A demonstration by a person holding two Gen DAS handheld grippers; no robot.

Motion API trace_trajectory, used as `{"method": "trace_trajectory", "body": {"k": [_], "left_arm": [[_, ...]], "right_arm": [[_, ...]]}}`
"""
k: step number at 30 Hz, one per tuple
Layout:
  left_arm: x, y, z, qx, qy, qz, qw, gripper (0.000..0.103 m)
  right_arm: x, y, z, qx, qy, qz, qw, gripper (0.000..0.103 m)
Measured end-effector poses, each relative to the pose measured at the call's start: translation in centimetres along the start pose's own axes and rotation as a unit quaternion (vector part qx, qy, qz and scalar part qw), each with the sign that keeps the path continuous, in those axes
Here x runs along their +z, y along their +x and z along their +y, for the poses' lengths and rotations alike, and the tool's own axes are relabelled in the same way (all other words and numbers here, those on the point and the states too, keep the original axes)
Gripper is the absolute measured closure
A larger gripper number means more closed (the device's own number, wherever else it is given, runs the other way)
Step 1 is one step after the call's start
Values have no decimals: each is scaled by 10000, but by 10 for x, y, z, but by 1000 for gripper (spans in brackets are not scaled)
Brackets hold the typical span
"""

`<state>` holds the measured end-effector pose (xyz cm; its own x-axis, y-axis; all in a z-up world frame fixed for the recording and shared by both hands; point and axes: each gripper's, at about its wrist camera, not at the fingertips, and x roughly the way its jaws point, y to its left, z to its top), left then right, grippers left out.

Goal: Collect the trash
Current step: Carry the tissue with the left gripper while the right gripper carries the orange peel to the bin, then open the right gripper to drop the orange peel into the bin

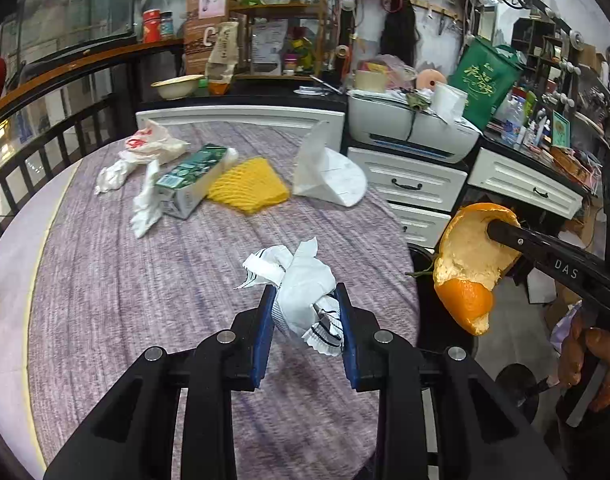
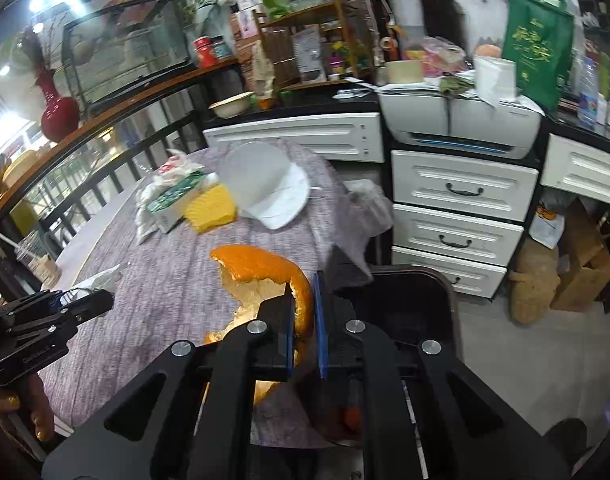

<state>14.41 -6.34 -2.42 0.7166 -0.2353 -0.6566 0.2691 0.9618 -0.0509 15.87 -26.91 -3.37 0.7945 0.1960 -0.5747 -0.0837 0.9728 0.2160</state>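
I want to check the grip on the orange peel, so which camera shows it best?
The left wrist view: the orange peel hangs whole from the right gripper. The right wrist view shows it pinched between the pads, partly hidden.

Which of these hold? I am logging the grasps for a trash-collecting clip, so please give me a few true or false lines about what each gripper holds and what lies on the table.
1. The left gripper grips a crumpled white paper wrapper with dark stripes. True.
2. The right gripper is open and holds nothing. False: it is shut on a large piece of orange peel.
3. A yellow foam fruit net lies on the grey-purple tablecloth beside a green and white carton. True.
4. The orange peel rests on the tablecloth. False: it is held up, off the cloth.
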Motion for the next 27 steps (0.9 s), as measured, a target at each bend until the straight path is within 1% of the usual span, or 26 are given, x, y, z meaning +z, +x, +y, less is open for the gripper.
{"method": "trace_trajectory", "body": {"k": [6,11,15,20,25,27], "left_arm": [[4,9,-30,-174,218,19,9996,74],[2,21,-54,-347,383,169,9985,74],[2,29,-72,-416,542,243,9974,74],[2,40,-93,-548,708,350,9954,74],[-5,54,-114,-631,903,533,9925,74],[-10,61,-121,-652,983,630,9910,74]], "right_arm": [[-10,3,-45,-446,302,84,9985,94],[-31,28,-82,-807,486,443,9946,94],[-47,55,-100,-1083,516,687,9904,94],[-67,100,-115,-1168,511,1125,9854,94],[-89,146,-118,-1184,532,1547,9794,94],[-94,157,-116,-1166,533,1667,9776,94]]}}
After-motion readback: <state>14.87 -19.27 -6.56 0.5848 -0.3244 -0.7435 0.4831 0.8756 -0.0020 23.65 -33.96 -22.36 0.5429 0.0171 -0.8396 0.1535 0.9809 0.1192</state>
